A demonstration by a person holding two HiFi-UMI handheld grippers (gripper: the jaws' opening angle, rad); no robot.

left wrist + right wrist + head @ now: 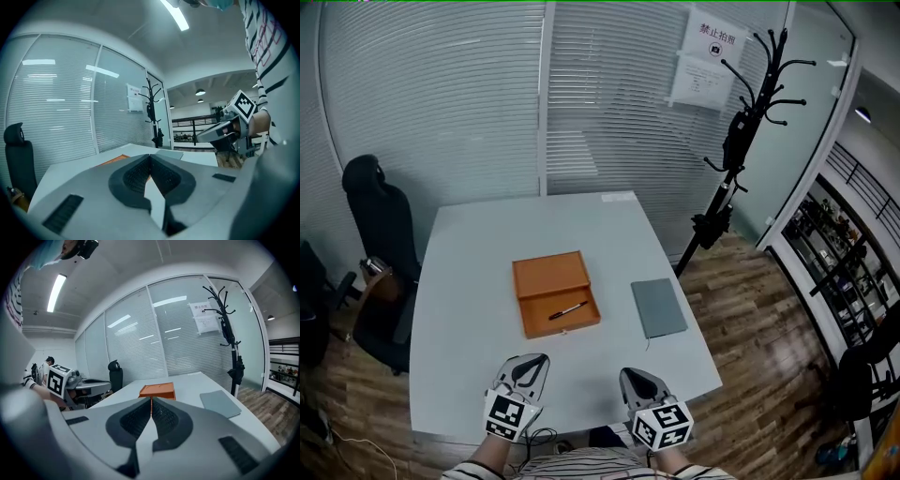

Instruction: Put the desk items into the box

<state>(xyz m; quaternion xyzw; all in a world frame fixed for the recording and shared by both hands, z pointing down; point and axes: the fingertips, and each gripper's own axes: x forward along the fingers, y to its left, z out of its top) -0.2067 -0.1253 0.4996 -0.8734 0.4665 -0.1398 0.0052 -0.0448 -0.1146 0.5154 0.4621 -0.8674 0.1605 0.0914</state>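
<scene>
One pen (569, 309) in the box (551, 275), head view only.

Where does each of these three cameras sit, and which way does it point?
Head view: on the person's head, facing steeply down at the table, box and notebook; left gripper and right gripper show at the bottom.
Left gripper view: rides the left gripper, facing along its shut fingers across the table; right gripper shows at right.
Right gripper view: likewise, facing the box; left gripper at left.
Shared: all show the box and coat rack.
</scene>
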